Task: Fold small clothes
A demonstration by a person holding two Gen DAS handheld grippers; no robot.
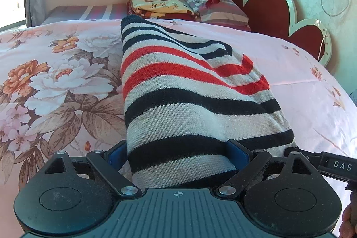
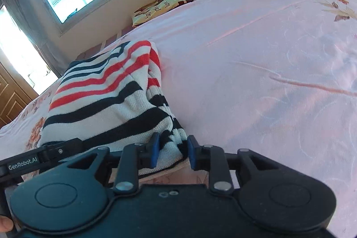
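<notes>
On the bed (image 1: 301,86), under a pink flowered cover, lies the striped sweater (image 1: 178,86): knit, bands of navy, cream and red. It is bunched lengthwise, running from the near edge toward the far side, and its near end is lifted into both tools.

Left tongs (image 1: 178,155): jaws wide, blue pads either side of a broad thickness of knit. The cloth fills the gap, but whether the pads press it or only flank it I cannot tell. Right tongs (image 2: 173,151): jaws narrow, pinching a gathered ribbed edge of the sweater (image 2: 104,99), likely the hem or a cuff. From the right wrist view the left tool's arm shows just left of the grip, so both holds sit close together on the near end.

Far side of the bed: folded blankets (image 1: 156,5) and a striped pillow (image 1: 223,10) by the red headboard (image 1: 267,8), well apart from the work.

Judgement: step in hand is a fold of the near end over the far part. To do it well:
- spread the two holds apart first, so the edge goes taut and the bunching flattens;
- carry both corners level, stripes parallel;
- lay down slow and let go only once the edge rests flat.

Risk: knit is soft and stretchy, so a lopsided pull skews the fold.
</notes>
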